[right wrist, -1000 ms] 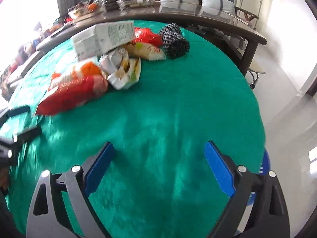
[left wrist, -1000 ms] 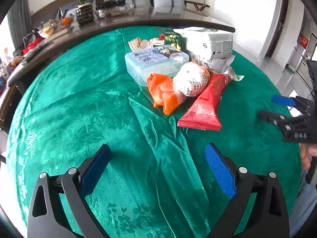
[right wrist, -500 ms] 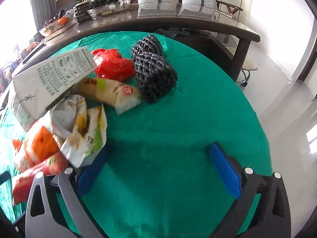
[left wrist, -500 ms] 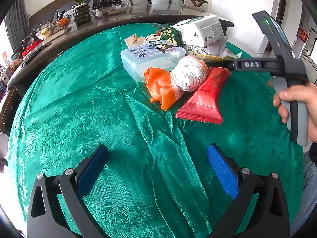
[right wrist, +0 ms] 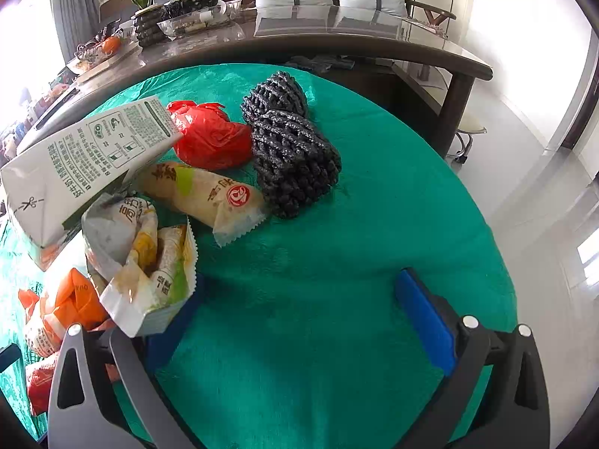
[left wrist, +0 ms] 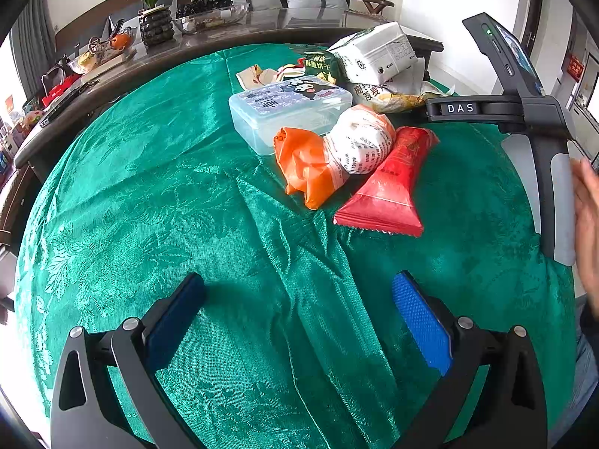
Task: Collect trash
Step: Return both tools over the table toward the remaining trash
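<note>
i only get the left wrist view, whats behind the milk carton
Observer: A red bag sits on the cloth just past the carton.
Operator: anything beside it
Observer: A black mesh roll, touching the bag's right side.
Operator: is the right tool gripping anything
Observer: No. The right tool is open over bare green cloth; an opened wrapper covers its left pad.

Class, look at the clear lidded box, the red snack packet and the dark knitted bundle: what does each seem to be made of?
Clear lidded box: probably hard plastic, translucent and glossy.
Red snack packet: likely plastic film; shiny, crinkled, with a zigzag sealed end.
Dark knitted bundle: seemingly yarn; an open looped weave, faintly sparkly.
</note>
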### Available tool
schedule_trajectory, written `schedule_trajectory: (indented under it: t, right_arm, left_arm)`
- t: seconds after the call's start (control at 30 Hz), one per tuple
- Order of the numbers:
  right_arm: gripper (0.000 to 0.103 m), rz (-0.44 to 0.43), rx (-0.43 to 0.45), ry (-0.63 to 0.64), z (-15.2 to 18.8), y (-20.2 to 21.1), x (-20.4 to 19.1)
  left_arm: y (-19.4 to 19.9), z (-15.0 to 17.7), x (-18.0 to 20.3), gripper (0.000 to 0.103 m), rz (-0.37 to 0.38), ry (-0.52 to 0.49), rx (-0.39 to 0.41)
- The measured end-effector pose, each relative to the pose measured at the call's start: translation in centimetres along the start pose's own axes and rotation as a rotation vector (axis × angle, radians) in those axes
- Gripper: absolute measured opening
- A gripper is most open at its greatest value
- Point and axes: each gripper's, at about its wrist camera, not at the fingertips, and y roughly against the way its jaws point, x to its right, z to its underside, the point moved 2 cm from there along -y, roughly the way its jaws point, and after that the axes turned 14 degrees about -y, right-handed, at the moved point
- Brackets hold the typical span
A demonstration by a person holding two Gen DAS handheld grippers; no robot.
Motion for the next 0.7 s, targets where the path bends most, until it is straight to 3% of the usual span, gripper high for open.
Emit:
schedule_trajectory:
  t: [0.7]
  right_arm:
    - [0.098, 0.002, -0.001, -0.002, -0.02, 0.01, -0.02]
  left_arm:
    - [0.02, -0.12, -0.16, 0.099, 0.011, 0.008, 0.007]
